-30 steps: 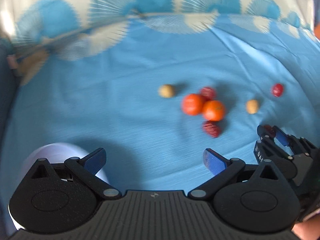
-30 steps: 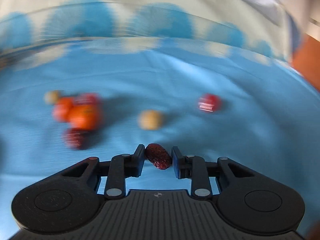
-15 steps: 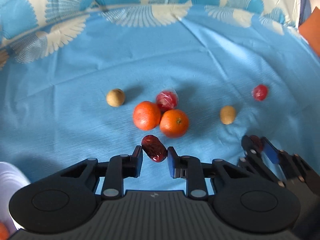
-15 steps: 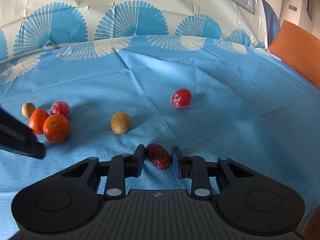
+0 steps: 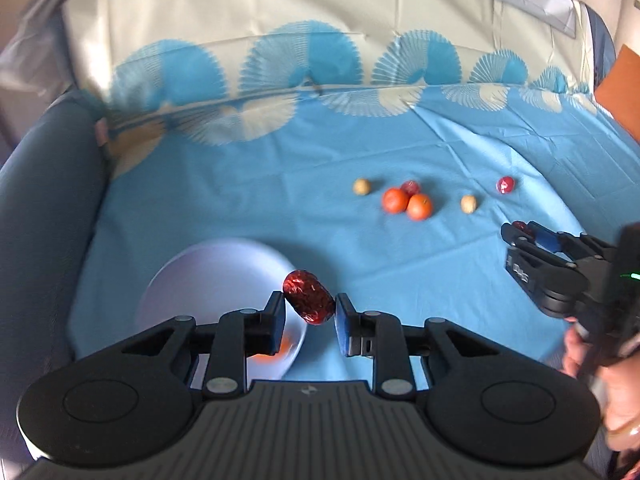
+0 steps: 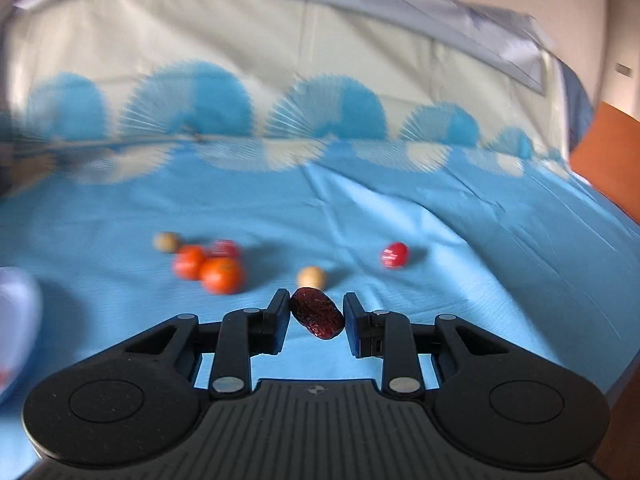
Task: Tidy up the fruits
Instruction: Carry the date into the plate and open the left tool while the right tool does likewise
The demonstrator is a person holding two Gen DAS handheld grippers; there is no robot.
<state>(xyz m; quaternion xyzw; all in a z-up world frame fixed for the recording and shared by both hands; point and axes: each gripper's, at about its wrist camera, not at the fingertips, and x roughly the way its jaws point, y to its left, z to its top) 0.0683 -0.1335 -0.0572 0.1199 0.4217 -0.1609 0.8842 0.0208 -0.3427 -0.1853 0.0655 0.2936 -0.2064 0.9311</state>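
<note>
My left gripper point(image 5: 309, 309) is shut on a dark red date point(image 5: 308, 297), held in the air just right of a white plate point(image 5: 208, 276) that carries some orange fruit. My right gripper point(image 6: 317, 316) is shut on a second dark red date point(image 6: 317, 318) above the blue cloth; in the left wrist view that right gripper point(image 5: 524, 229) shows at the right edge, held by a hand. On the cloth lie two oranges point(image 5: 407, 204), a wrapped red fruit point(image 5: 411, 187) behind them, two tan round fruits point(image 5: 361, 187) point(image 5: 469, 203) and another wrapped red fruit point(image 5: 505, 185).
The blue cloth point(image 5: 280, 184) with fan patterns covers a cushioned seat and runs up its cream back. A dark grey armrest point(image 5: 44, 208) borders the left side. An orange cushion point(image 6: 608, 160) lies at the far right. The plate's edge point(image 6: 20, 320) shows at the left in the right wrist view.
My left gripper shut on a date beside the oranges, then lifted it up and left towards the plate. My right gripper rose with its date, still held.
</note>
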